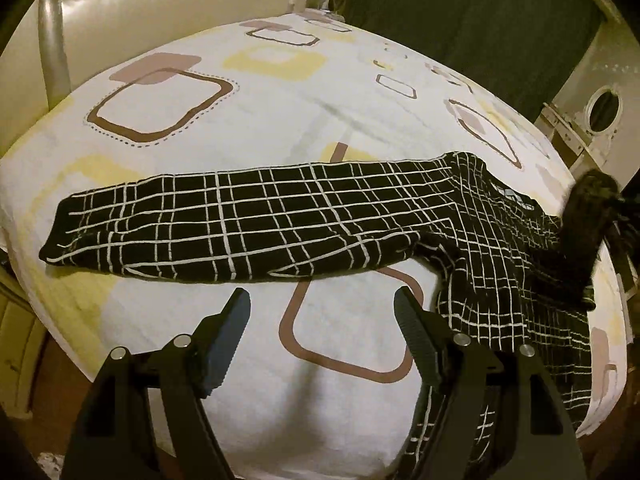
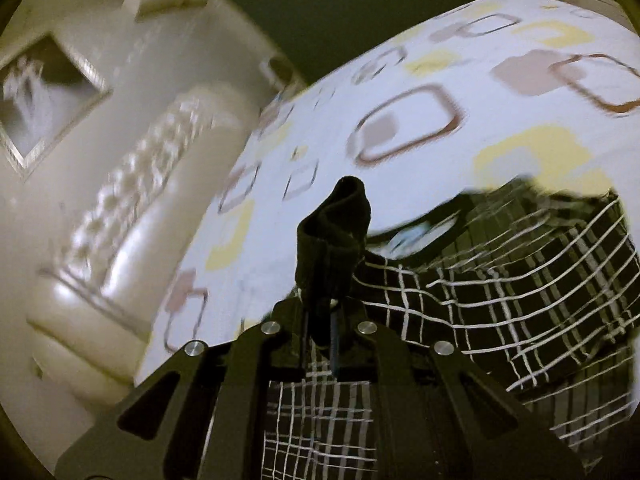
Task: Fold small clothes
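Observation:
A black garment with white check lines (image 1: 280, 220) lies across the patterned bed sheet (image 1: 240, 120), one long sleeve stretched out to the left. My left gripper (image 1: 322, 300) hovers open over bare sheet just in front of that sleeve, with nothing between its fingers. My right gripper (image 2: 324, 312) is shut on a plain black cuff (image 2: 336, 232), which sticks up past its fingertips and hides them. The checked cloth (image 2: 500, 280) trails down from the cuff to the sheet (image 2: 400, 80). In the left wrist view the lifted cuff (image 1: 588, 208) is a dark blur at the right edge.
A cream padded headboard (image 1: 160, 0) rises behind the bed and is also seen on the right wrist camera (image 2: 140, 200). A framed picture (image 2: 44, 100) hangs on the wall. A dark curtain (image 1: 480, 20) and white furniture with a round hole (image 1: 604, 108) stand at the back right.

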`<state>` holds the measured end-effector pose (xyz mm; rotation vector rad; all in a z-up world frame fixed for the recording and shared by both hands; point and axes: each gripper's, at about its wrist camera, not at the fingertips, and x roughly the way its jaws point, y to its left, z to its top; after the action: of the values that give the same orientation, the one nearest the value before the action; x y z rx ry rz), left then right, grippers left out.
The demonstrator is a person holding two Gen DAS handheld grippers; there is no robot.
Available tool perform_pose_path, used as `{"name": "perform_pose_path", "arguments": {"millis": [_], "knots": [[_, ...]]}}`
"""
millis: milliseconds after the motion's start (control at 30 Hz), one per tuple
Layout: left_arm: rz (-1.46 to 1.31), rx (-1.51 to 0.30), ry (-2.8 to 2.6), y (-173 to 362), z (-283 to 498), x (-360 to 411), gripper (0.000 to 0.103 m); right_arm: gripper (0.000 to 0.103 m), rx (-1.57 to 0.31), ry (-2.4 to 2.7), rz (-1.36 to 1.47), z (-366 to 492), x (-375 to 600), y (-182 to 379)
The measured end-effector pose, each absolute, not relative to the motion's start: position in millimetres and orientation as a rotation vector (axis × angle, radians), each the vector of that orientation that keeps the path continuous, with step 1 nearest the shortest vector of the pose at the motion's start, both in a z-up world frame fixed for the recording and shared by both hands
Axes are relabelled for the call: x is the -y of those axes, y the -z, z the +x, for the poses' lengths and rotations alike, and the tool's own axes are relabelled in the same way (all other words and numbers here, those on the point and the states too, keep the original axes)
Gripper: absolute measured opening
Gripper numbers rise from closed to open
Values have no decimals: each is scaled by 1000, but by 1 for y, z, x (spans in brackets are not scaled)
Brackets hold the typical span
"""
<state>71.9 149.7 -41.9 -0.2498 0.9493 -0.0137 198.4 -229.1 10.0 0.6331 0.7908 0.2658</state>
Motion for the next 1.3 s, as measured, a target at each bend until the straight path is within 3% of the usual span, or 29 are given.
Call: {"name": "perform_pose_path", "arguments": {"millis": [400,733,967,1133,1300], "knots": [[-282,-945,38,49,83,-154,73,8,-1018,-328,384,216,96,66],[-283,-935,76,41,98,-133,73,36,-1079,-463,459,212,83,90],[-257,-909,167,24,123,-88,73,49,-928,-446,542,170,195,44],[-251,-928,239,29,146,-50,74,51,-808,-131,612,134,345,35],[-437,-1038,318,59,175,-39,74,51,-780,45,747,100,437,49]]}}
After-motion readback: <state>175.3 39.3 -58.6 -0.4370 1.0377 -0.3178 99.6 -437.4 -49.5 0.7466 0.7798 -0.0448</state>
